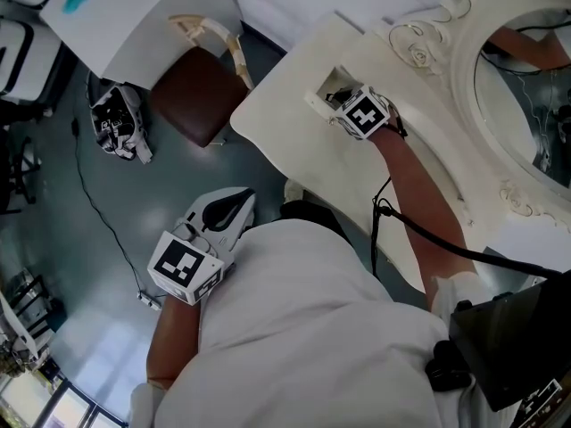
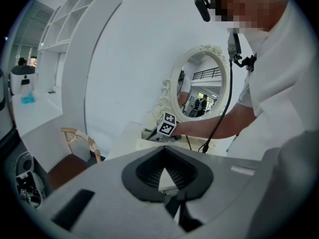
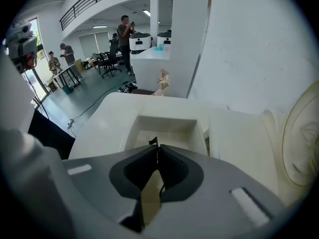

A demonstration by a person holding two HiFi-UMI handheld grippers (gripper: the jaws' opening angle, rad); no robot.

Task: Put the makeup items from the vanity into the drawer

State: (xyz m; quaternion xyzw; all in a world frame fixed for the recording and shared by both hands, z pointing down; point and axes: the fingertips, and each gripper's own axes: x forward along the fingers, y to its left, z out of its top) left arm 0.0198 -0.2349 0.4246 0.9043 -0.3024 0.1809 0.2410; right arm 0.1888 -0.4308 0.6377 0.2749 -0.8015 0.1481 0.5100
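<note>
The cream vanity (image 1: 285, 145) has an open drawer (image 1: 319, 86) set in its top. My right gripper (image 1: 335, 98) hovers over that drawer with its jaws pressed together. In the right gripper view the right gripper (image 3: 155, 146) points down into the drawer (image 3: 167, 133), whose pale floor looks bare; only a tiny dark sliver shows at the tips. My left gripper (image 1: 234, 207) hangs low beside the person's body over the floor, shut and empty. The left gripper (image 2: 164, 152) faces the vanity from a distance. No makeup item shows on the vanity top.
An oval mirror (image 1: 526, 78) in a carved cream frame stands at the vanity's back. A brown-seated stool (image 1: 198, 92) sits left of the vanity. A black-and-white device (image 1: 120, 123) and a cable lie on the grey floor.
</note>
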